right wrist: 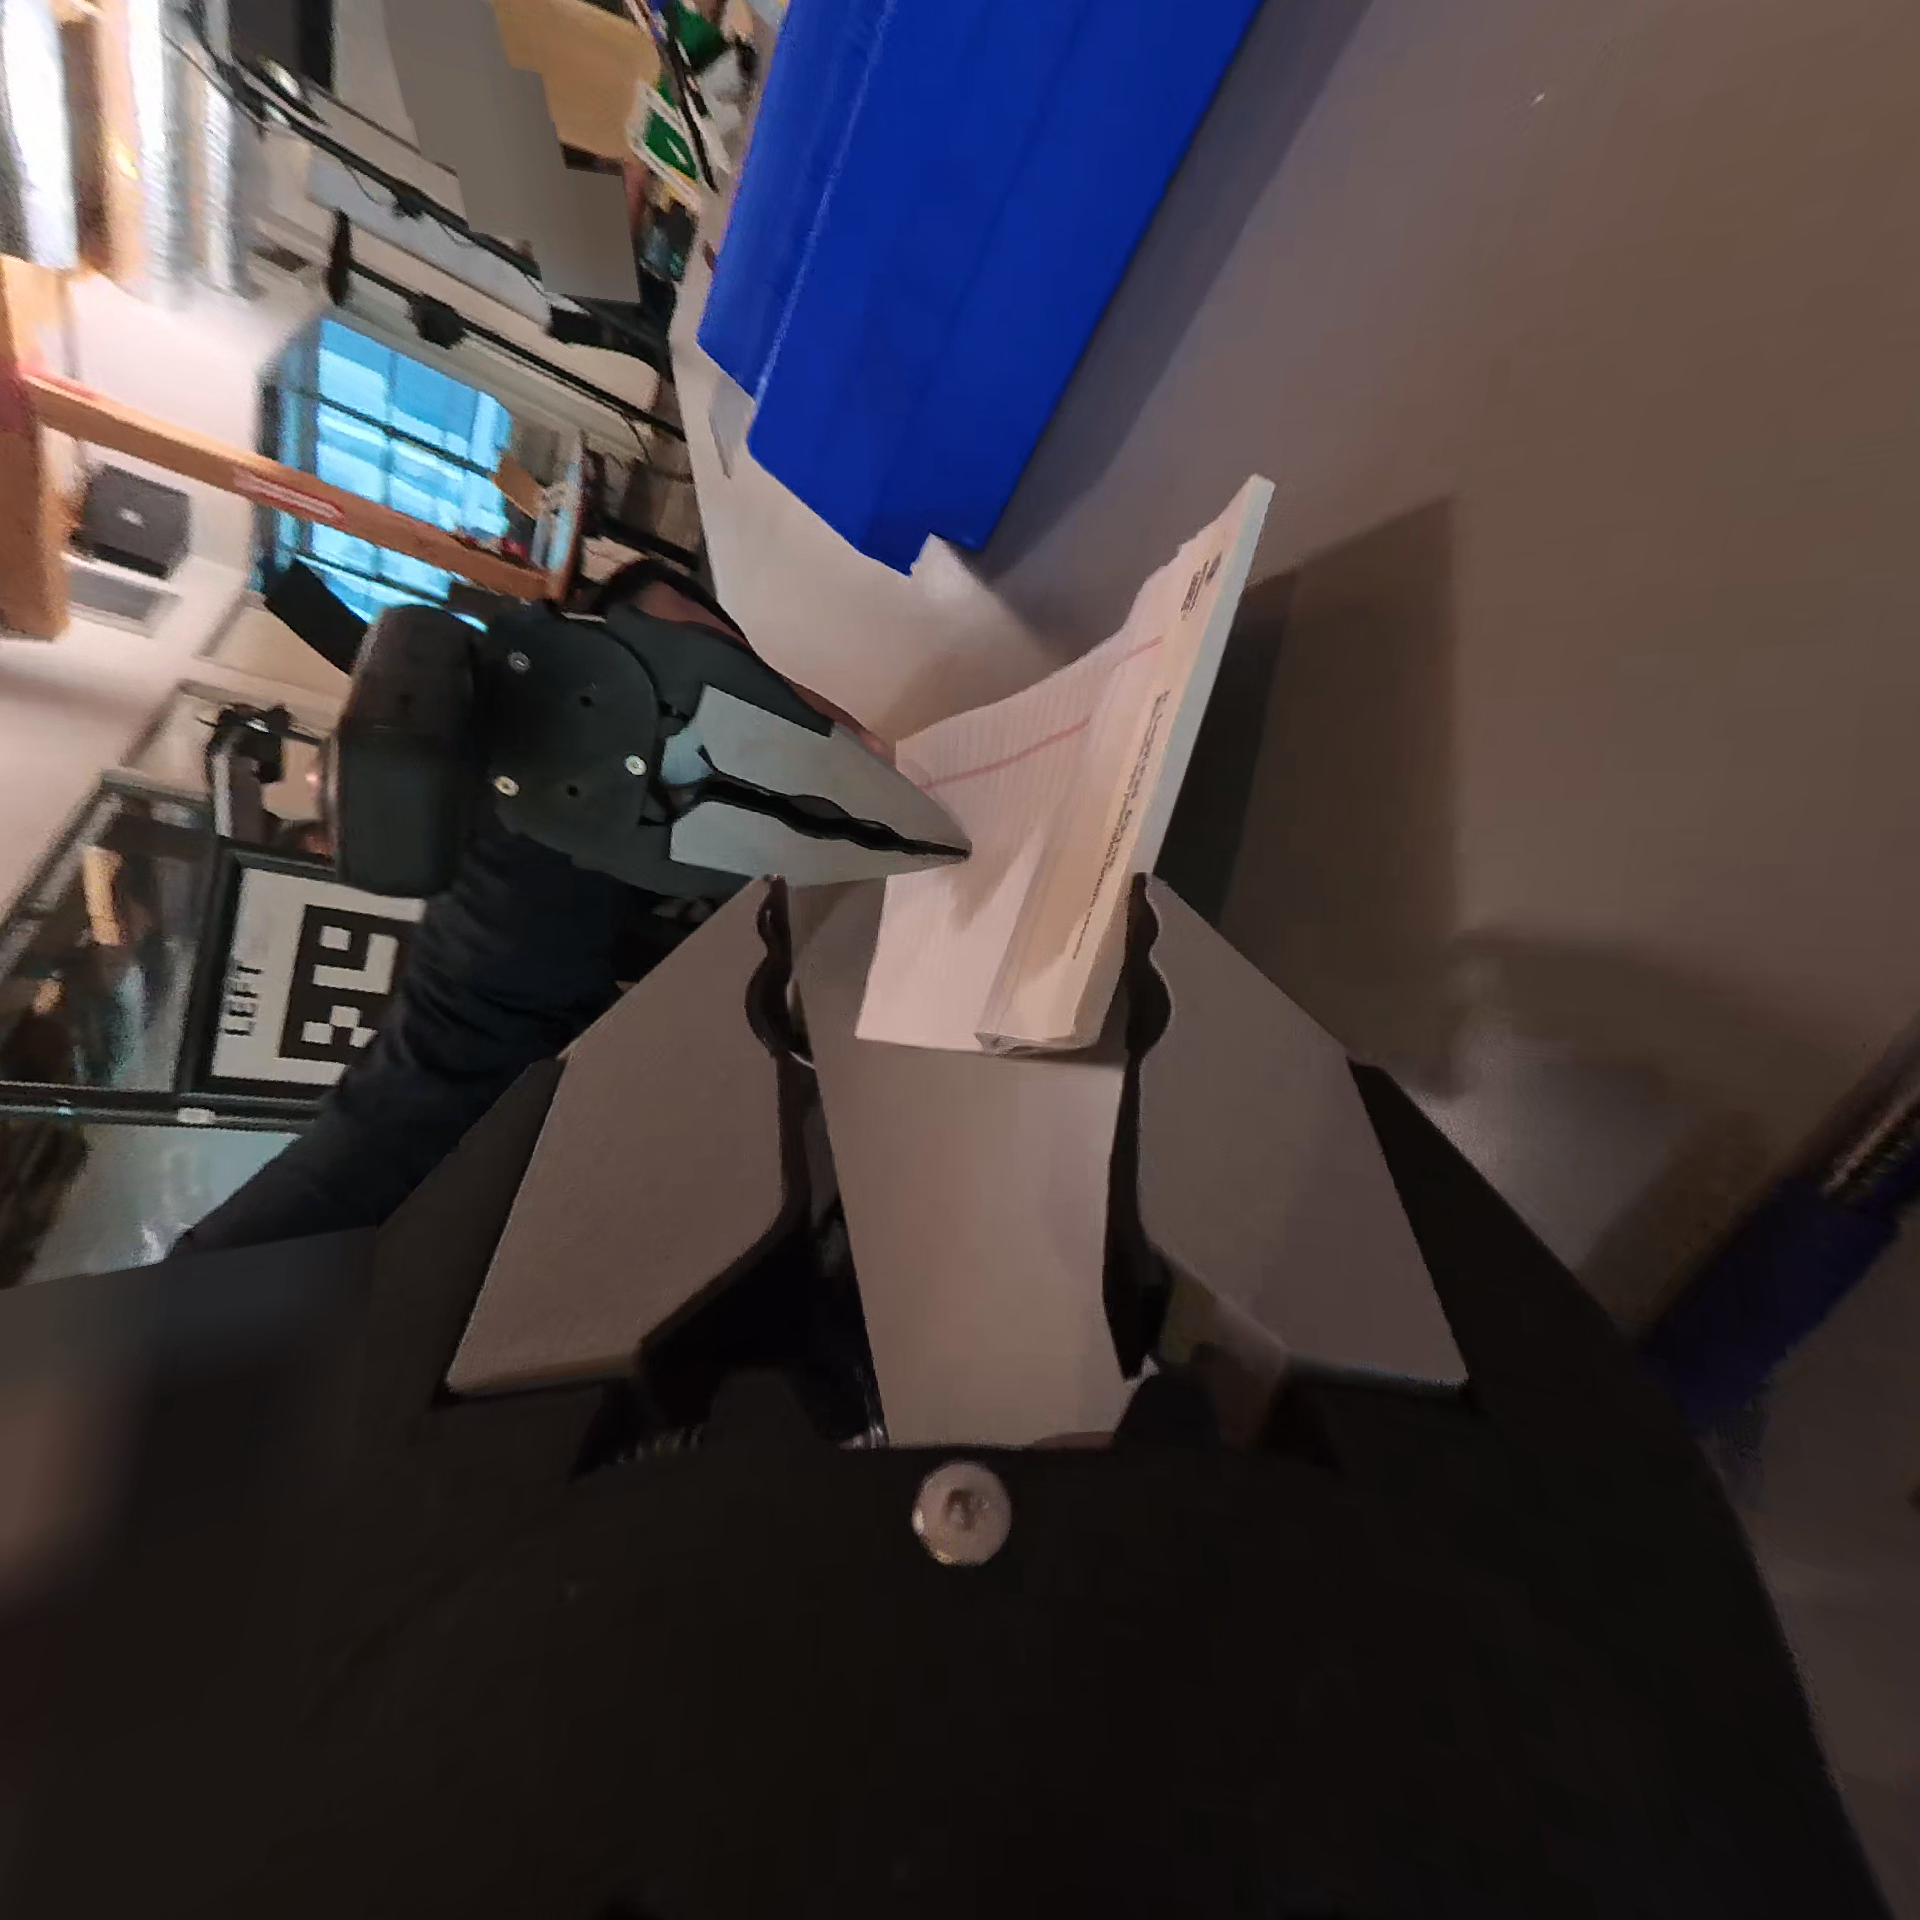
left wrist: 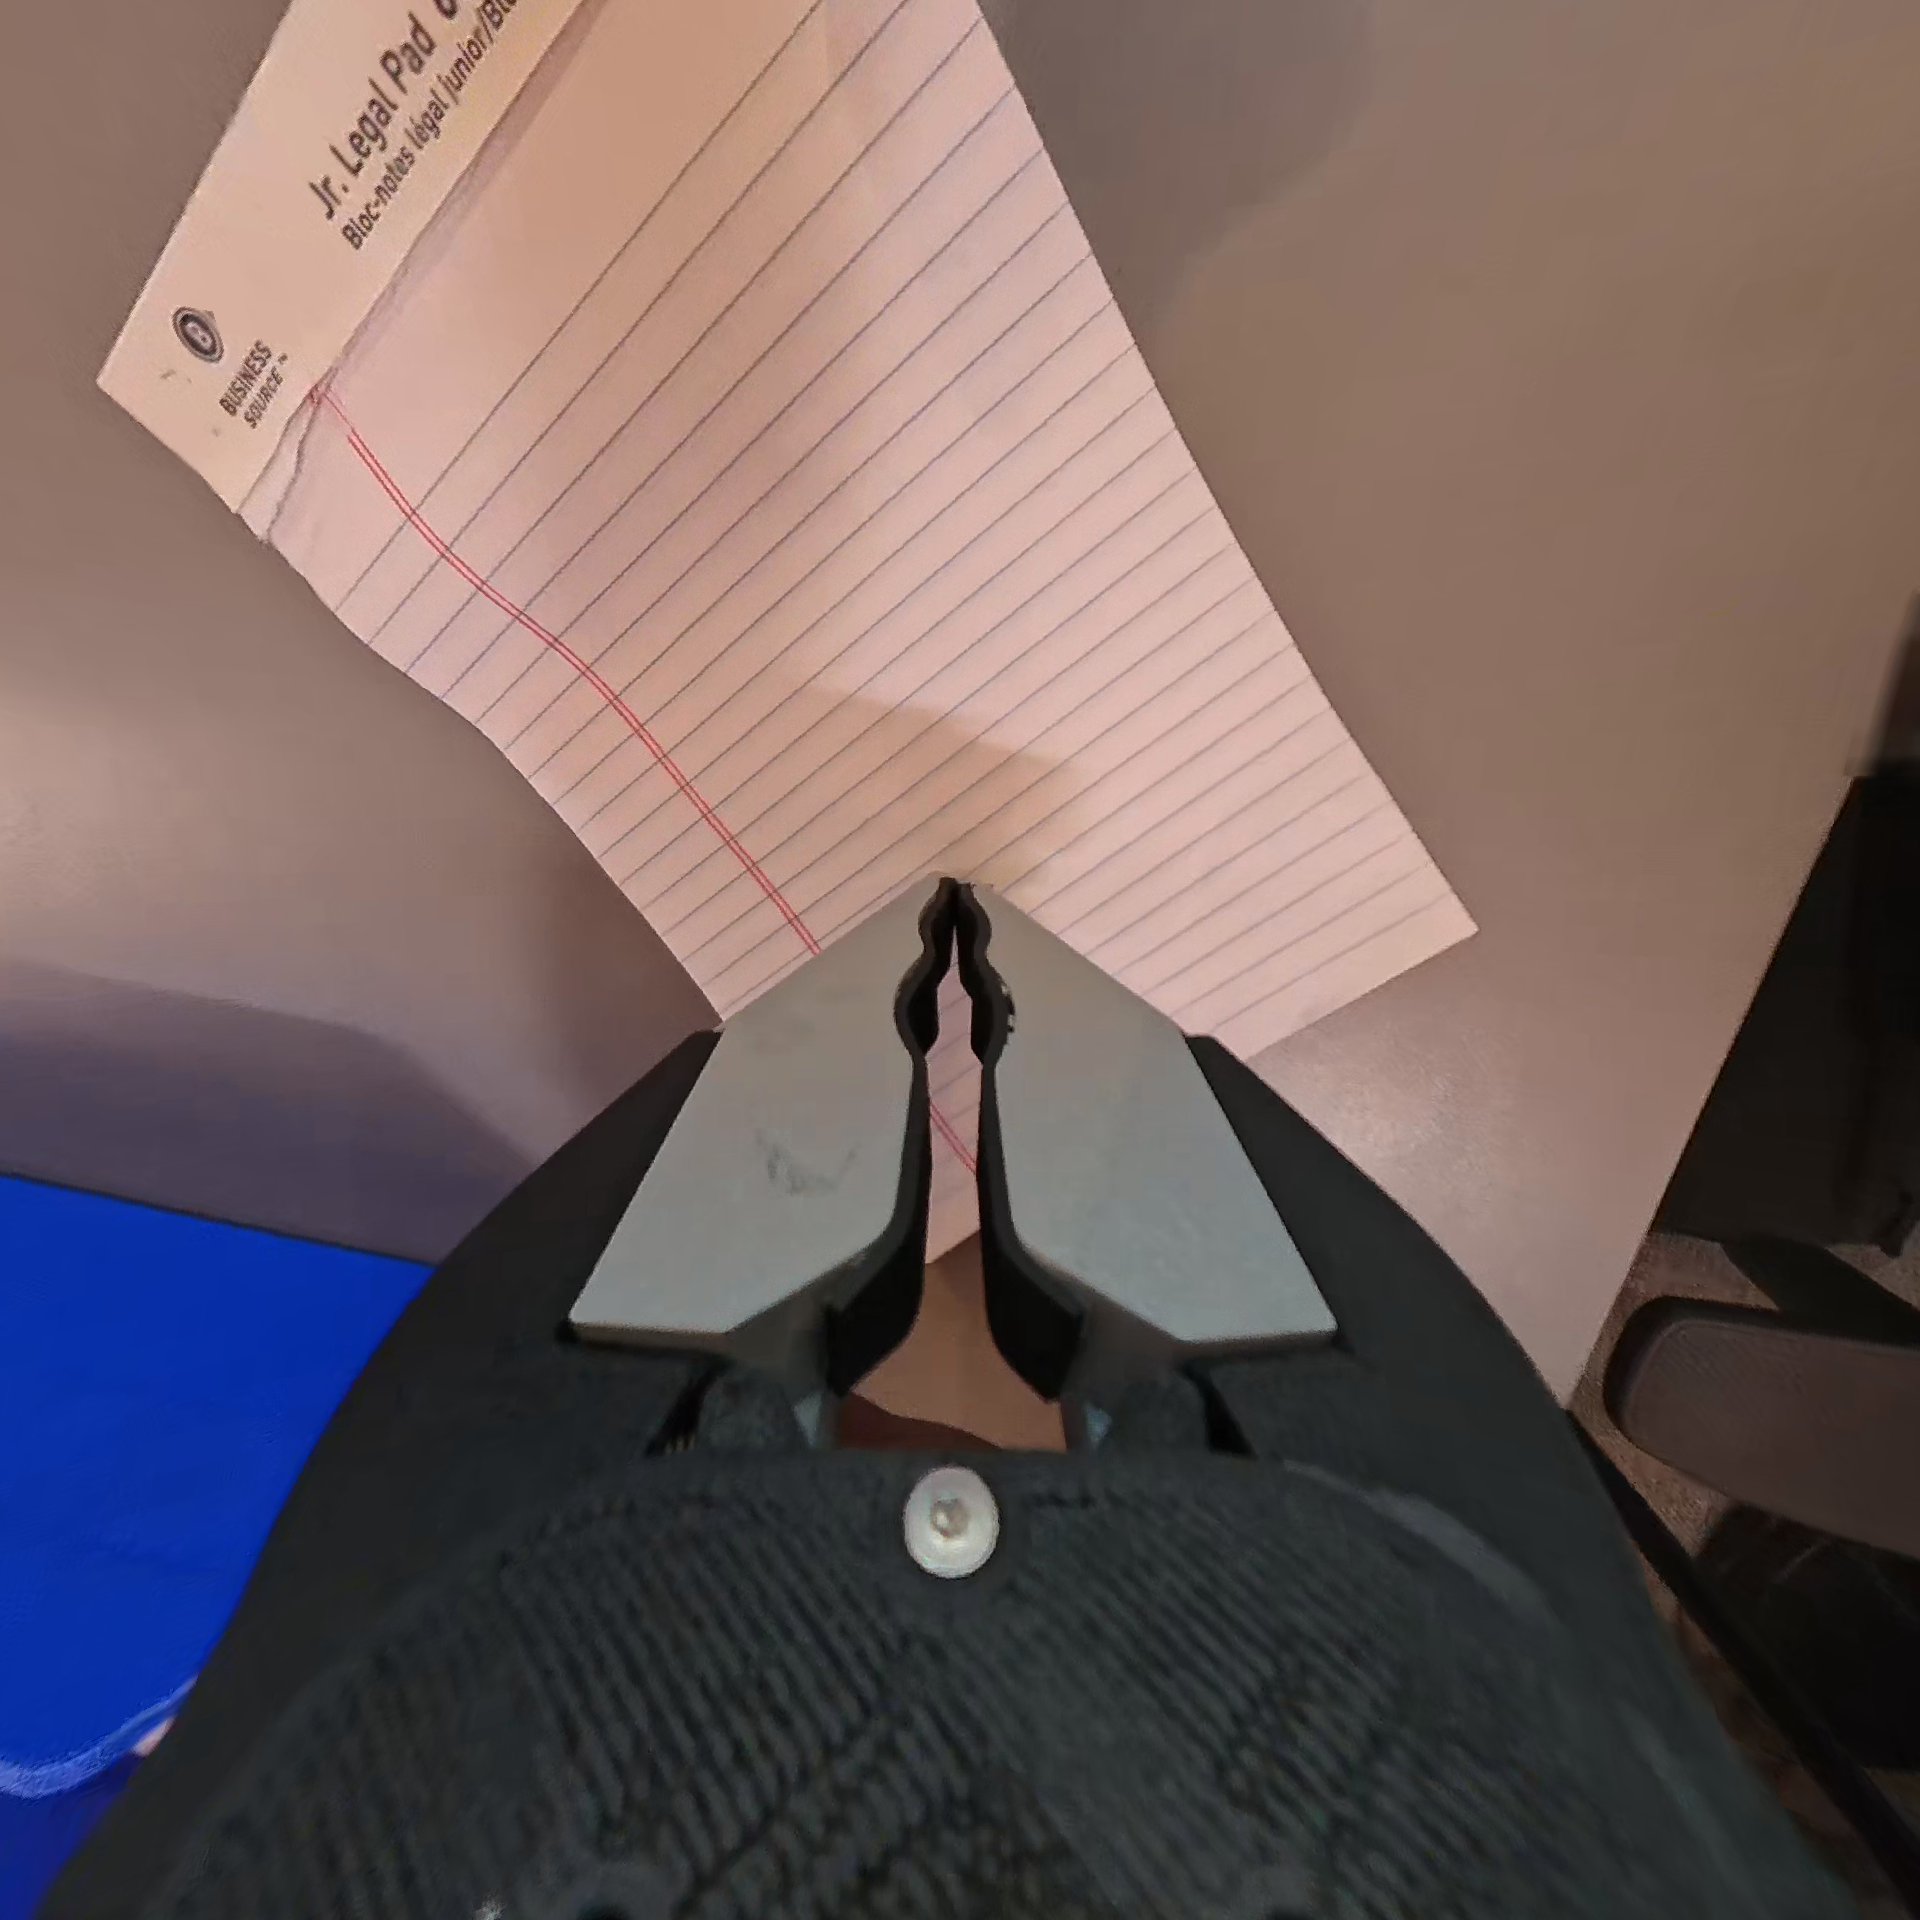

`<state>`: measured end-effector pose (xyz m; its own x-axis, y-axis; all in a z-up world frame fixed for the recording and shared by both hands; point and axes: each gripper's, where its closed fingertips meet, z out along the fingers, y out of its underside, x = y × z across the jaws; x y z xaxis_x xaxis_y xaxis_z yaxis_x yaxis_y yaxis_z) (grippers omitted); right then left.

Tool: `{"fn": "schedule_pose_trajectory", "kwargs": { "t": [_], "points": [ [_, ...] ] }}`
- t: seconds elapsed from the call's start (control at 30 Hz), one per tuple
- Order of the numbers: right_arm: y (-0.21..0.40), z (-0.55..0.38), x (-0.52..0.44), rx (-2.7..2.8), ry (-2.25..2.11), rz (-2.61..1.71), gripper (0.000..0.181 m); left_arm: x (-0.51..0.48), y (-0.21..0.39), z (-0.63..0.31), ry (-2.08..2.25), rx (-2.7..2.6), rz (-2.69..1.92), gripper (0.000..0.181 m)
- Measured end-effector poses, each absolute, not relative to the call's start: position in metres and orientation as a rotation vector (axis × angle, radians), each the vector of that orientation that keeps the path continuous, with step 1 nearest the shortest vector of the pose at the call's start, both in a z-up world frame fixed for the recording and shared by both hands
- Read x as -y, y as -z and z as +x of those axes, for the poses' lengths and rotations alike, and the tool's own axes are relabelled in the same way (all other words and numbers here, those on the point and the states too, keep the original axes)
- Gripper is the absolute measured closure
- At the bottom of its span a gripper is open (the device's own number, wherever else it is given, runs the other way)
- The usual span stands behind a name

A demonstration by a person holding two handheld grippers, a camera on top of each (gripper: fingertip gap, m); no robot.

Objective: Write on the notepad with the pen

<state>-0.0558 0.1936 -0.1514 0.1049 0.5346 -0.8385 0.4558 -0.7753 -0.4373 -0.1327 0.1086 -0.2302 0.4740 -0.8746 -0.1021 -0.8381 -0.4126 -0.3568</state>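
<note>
Pad [left wrist: 810, 499] page is blank, and we see no pen. Left gripper [left wrist: 951, 899] is closed, tips on the pad's near edge. Right gripper [right wrist: 956, 935] gapes empty beside the pad: writing not begun.

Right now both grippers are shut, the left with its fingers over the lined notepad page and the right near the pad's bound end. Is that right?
Not quite. The right gripper is open: the right wrist view shows its fingers spread wide apart near the bound end of the notepad. The left gripper is shut, with its fingers over the lined page, as you said.
</note>
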Motion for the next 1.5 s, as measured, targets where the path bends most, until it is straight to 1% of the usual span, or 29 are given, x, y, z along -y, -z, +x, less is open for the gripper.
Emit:
{"fn": "schedule_pose_trajectory", "kwargs": {
  "t": [0.03,0.07,0.1,0.2,0.3,0.4,0.47,0.6,0.7,0.77,0.83,0.9,0.97,1.07,1.2,1.3,1.4,1.5],
  "points": [
    [0.146,-0.057,-0.195,0.974,-1.868,-2.244,0.123,-0.109,0.23,-0.133,0.155,-1.424,-2.364,0.181],
    [0.137,-0.058,-0.192,0.934,-1.99,-2.19,0.133,-0.109,0.23,-0.132,0.169,-1.408,-2.358,0.181],
    [0.129,-0.059,-0.186,0.934,-2.078,-2.136,0.175,-0.111,0.23,-0.129,0.191,-1.385,-2.338,0.181],
    [0.134,-0.076,-0.169,0.995,-2.087,-2.144,0.167,-0.114,0.23,-0.12,0.258,-1.341,-2.311,0.181],
    [0.163,-0.087,-0.167,1.075,-1.873,-2.252,0.163,-0.117,0.23,-0.115,0.253,-1.341,-2.298,0.181],
    [0.171,-0.087,-0.18,1.086,-1.667,-2.252,0.149,-0.117,0.23,-0.115,0.215,-1.359,-2.276,0.181],
    [0.175,-0.082,-0.191,1.089,-1.491,-2.262,0.142,-0.117,0.229,-0.114,0.134,-1.417,-2.22,0.181],
    [0.188,-0.067,-0.195,1.165,-1.217,-2.302,0.14,-0.117,0.221,-0.119,-0.097,-1.478,-2.16,0.181],
    [0.194,-0.056,-0.196,1.167,-1.123,-2.306,0.135,-0.128,0.202,-0.127,-0.161,-1.325,-2.187,0.181],
    [0.196,-0.048,-0.195,1.156,-1.1,-2.317,0.132,-0.144,0.197,-0.15,-0.275,-1.15,-2.277,0.181],
    [0.198,-0.041,-0.192,1.136,-1.079,-2.34,0.128,-0.146,0.207,-0.167,-0.282,-1.021,-2.403,0.181],
    [0.202,-0.033,-0.186,1.123,-1.077,-2.37,0.12,-0.141,0.22,-0.168,-0.2,-0.946,-2.484,0.181],
    [0.201,-0.026,-0.181,1.079,-1.12,-2.382,0.115,-0.138,0.23,-0.169,-0.149,-0.887,-2.528,0.181],
    [0.199,-0.017,-0.172,1.032,-1.183,-2.398,0.113,-0.134,0.229,-0.162,-0.01,-0.818,-2.539,0.181],
    [0.21,-0.004,-0.164,1.02,-1.149,-2.461,0.11,-0.115,0.229,-0.147,0.237,-0.798,-2.581,0.181],
    [0.21,-0.002,-0.161,0.982,-1.199,-2.476,0.113,-0.101,0.229,-0.136,0.334,-0.836,-2.573,0.181],
    [0.211,-0.01,-0.154,0.958,-1.312,-2.499,0.124,-0.096,0.229,-0.124,0.423,-0.826,-2.545,0.181],
    [0.217,-0.015,-0.151,0.94,-1.368,-2.518,0.144,-0.089,0.229,-0.108,0.551,-0.821,-2.514,0.181]
  ]
}}
